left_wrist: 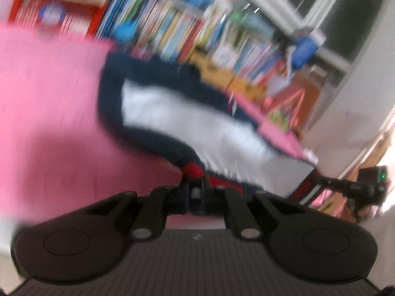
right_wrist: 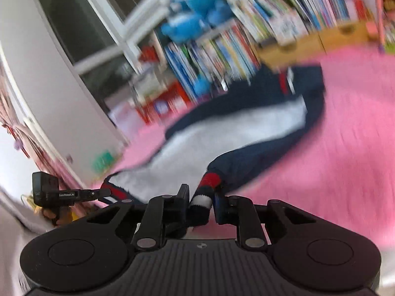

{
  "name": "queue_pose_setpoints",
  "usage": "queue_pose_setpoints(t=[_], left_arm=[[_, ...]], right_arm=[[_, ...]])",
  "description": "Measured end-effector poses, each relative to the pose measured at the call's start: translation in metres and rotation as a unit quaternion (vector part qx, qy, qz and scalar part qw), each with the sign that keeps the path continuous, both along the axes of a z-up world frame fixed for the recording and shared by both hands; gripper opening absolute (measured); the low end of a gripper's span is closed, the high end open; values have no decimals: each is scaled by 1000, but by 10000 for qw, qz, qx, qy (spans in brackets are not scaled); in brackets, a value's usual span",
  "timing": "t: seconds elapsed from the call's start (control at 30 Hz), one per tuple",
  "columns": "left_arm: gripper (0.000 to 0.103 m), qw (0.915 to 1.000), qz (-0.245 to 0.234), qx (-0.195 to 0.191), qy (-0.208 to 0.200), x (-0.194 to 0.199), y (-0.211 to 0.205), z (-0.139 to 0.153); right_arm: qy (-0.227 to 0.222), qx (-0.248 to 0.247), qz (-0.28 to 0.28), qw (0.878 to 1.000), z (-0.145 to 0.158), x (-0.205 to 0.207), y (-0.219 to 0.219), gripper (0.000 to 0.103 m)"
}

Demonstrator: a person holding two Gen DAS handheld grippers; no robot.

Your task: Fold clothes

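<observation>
1. In the left wrist view, we see the left gripper (left_wrist: pixel 196 192) clamped on the red ribbed edge of a navy and white jacket (left_wrist: pixel 172 108); the fabric is pinched tight between its two black fingers.
2. From those fingers, the jacket runs up and away across a pink bedspread (left_wrist: pixel 49 113), with navy borders framing a white panel.
3. At the far right of that view, we see the right gripper (left_wrist: pixel 321 178) side-on, its tip touching another red and navy edge of the same jacket.
4. In the right wrist view, the left gripper (right_wrist: pixel 108 192) appears at the far left, held by a hand (right_wrist: pixel 58 215), its tip on a red, white and navy striped edge.
5. In the middle of that view, the right gripper (right_wrist: pixel 201 202) grips a red, white and navy striped cuff (right_wrist: pixel 205 192); the cuff fills the gap between its fingers.
6. Only the right wrist view shows the cuff's white band and the hand.
7. Both views are blurred; a bookshelf (right_wrist: pixel 222 49) packed with colourful books stands behind the bedspread.
</observation>
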State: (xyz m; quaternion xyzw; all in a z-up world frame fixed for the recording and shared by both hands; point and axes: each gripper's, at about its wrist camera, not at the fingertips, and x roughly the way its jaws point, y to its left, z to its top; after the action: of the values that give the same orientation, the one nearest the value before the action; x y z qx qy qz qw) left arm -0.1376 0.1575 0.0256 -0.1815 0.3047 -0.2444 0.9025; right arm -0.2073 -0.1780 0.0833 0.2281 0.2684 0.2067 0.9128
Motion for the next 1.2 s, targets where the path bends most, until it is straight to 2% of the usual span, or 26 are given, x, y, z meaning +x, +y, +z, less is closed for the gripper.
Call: queue_pose_setpoints(t=[0.1, 0.2, 0.3, 0.37, 0.43, 0.47, 0.53, 0.57, 0.6, 0.7, 0.8, 0.9, 0.97, 1.0, 1.1, 1.13, 1.2], left_arm=[[12, 9991, 198, 205, -322, 41, -8, 5], [16, 9960, 526, 686, -232, 86, -26, -8], [16, 9914, 695, 1107, -38, 114, -40, -30], [19, 9900, 767, 1184, 21, 121, -44, -42], [25, 9894, 804, 1211, -21, 121, -42, -48], [27, 9890, 823, 1227, -29, 122, -41, -51], [36, 9882, 872, 1257, 10, 124, -40, -56], [36, 9883, 888, 1236, 46, 126, -40, -59], [37, 9888, 895, 1195, 77, 128, -40, -60], [39, 9893, 918, 1132, 78, 129, -40, -63], [39, 9893, 924, 1131, 19, 129, -43, -64], [39, 9883, 905, 1226, -18, 127, -44, -62], [38, 9871, 947, 1238, -362, 118, -37, -49], [39, 9859, 983, 1227, -578, 113, -32, -41], [54, 9853, 1108, 753, -1063, 96, -1, -21], [54, 9850, 1089, 739, -1120, 92, 7, -16], [54, 9833, 915, 986, -1222, 84, 14, -10]], right_arm=[[-258, -101, -128, 9995, 9, 41, 5, 21], [-75, -286, -523, 9982, -1, 88, 8, 22], [234, -548, -930, 9939, -15, 130, 11, 22], [464, -842, -1192, 9882, -27, 143, 12, 29], [340, -864, -1291, 9873, -26, 142, 5, 35], [157, -914, -1303, 9871, -25, 134, 0, 44], [-310, -1364, -1410, 9801, -16, 118, -8, 58], [-534, -1619, -1445, 9747, -11, 111, -12, 59], [-695, -2045, -1381, 9666, -7, 105, -12, 60], [-728, -3190, -765, 9418, -8, 97, -3, 66], [-666, -3553, 187, 9322, -17, 96, 12, 70], [-851, -3588, 984, 9243, -21, 112, 38, 86], [-1025, -3724, 1270, 9136, -25, 127, 56, 90], [-1033, -3783, 1287, 9109, -27, 138, 63, 91], [-925, -3737, 909, 9185, -31, 165, 68, 91], [-862, -3723, 693, 9215, -33, 172, 67, 91], [-641, -3679, 135, 9275, -39, 184, 62, 91]])
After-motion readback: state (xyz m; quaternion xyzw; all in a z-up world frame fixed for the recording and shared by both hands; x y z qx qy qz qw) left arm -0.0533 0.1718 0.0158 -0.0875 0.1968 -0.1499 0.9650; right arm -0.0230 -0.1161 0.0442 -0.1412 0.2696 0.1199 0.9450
